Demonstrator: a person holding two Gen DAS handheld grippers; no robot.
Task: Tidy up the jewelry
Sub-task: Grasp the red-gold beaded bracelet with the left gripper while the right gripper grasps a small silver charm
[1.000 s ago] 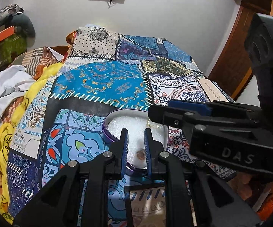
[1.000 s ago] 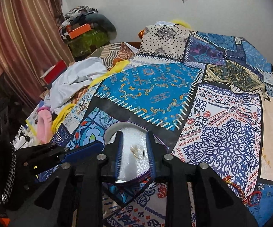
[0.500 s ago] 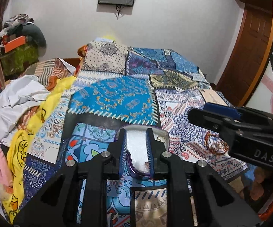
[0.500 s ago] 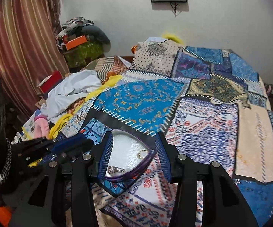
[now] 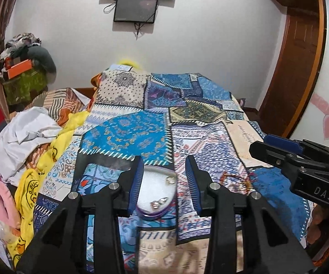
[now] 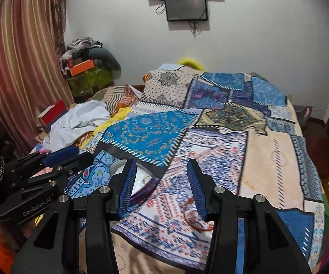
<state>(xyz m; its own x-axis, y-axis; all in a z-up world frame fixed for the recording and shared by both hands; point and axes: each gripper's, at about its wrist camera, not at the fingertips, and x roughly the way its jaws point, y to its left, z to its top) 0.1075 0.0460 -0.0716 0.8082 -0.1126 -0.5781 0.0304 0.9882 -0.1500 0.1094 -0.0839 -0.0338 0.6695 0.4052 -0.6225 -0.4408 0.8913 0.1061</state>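
A big bed [image 5: 196,105] with a patchwork blanket [image 6: 269,159] filled most of both views. A pile of white and yellow clothes [image 5: 27,137] lay on the blanket to the left of the tray. The left gripper [image 5: 163,182] hung over the near part of the blanket, right above the tray, with its two blue pads wide apart and nothing between them. The right gripper [image 6: 162,187] hung just to the right of the tray, and its pads were wide apart and empty too. The tray [image 5: 158,214] was a heart-shaped jewelry tray with a purple rim and a white inside, lying flat on the blanket. A red bead bracelet [image 5: 237,180] lay on the blanket just to the right of the tray. Inside the tray, a small ring [image 5: 170,180] sat near the far right side, and a pair of shiny earrings [image 5: 158,202] sat near the close end.
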